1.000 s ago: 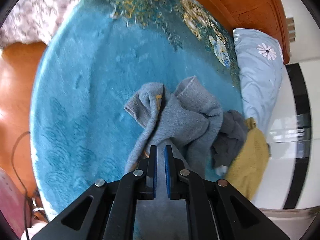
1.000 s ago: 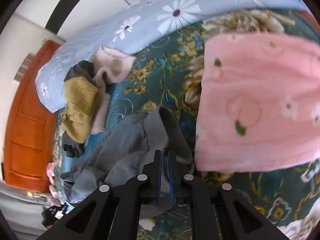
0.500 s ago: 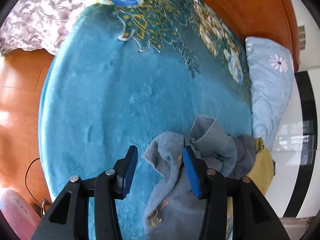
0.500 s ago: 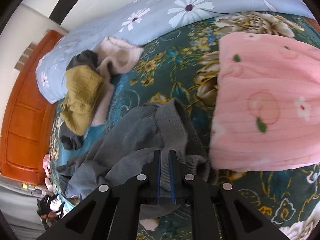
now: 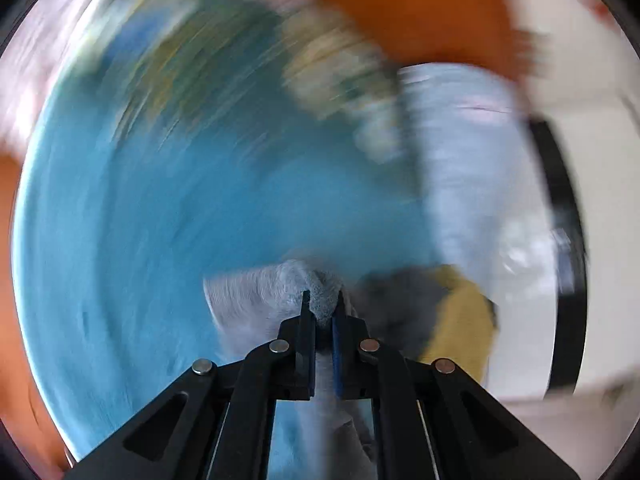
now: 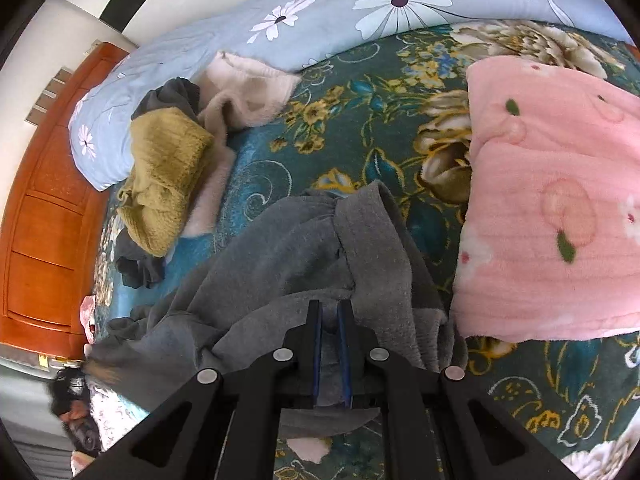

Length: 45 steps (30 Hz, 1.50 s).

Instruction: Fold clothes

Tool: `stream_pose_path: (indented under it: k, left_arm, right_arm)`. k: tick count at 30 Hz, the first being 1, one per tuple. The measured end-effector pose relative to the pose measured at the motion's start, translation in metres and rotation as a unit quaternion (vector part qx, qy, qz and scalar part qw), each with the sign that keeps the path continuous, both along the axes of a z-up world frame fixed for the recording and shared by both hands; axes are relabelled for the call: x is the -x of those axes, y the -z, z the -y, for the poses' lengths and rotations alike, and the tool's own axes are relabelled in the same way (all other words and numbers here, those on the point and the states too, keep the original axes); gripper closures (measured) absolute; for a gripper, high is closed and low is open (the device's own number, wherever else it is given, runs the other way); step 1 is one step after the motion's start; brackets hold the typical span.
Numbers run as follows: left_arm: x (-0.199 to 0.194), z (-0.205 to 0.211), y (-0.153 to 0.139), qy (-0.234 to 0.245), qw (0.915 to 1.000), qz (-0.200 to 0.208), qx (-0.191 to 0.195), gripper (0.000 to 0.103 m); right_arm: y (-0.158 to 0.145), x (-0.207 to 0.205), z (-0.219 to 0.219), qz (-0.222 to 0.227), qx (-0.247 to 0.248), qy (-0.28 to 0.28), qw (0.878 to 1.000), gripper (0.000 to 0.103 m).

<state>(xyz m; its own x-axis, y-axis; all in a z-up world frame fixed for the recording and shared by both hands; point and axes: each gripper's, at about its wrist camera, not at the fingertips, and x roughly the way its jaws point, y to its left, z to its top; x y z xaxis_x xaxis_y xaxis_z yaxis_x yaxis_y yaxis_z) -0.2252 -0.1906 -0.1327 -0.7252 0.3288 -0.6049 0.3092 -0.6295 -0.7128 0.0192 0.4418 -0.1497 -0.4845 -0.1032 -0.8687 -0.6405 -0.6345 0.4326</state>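
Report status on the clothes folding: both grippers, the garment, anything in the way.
Left gripper shut on grey garment; view blurred. Right gripper shut on the same garment. Pink blanket beside it, mustard knit behind.

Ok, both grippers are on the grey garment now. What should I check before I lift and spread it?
1. Left gripper shut on grey garment: ok, fabric bunched between the fingers.
2. Right gripper shut on it: ok.
3. Which edge or corner each holds: cannot tell, cloth is crumpled.
4. Left view steady: not ok, heavily blurred.
5. Garment free of the mustard knit: ok, apart.
6. Free of the pink blanket: cannot tell, the edges meet.
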Motion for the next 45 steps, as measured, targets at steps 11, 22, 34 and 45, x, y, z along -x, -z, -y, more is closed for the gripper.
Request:
stream_pose_path:
  k: [11,22,34,45]
  left_arm:
    - [-0.006,0.016,0.105,-0.030,0.9697,0.238,0.048,0.097]
    - [0.062,-0.035,0.034,0.028,0.9797,0.178,0.087,0.045]
    - [0.102,-0.083,0.075,0.043,0.9612,0.256,0.092,0.085]
    - [0.126,-0.078,0.004,0.049,0.9866,0.131,0.085,0.096]
  right_arm:
    - [0.005,-0.003,0.000,0.001,-0.007,-0.003,1.000,0.093]
    - [0.002,0.027,-0.018,-0.010,-0.022,-0.020,1.000,0.093]
    - [0.056,0.057,-0.072,0.027,0.042,0.023,0.998,0.072]
    - [0.007,0.052,-0.070,-0.092,0.035,0.035,0.995,0.098]
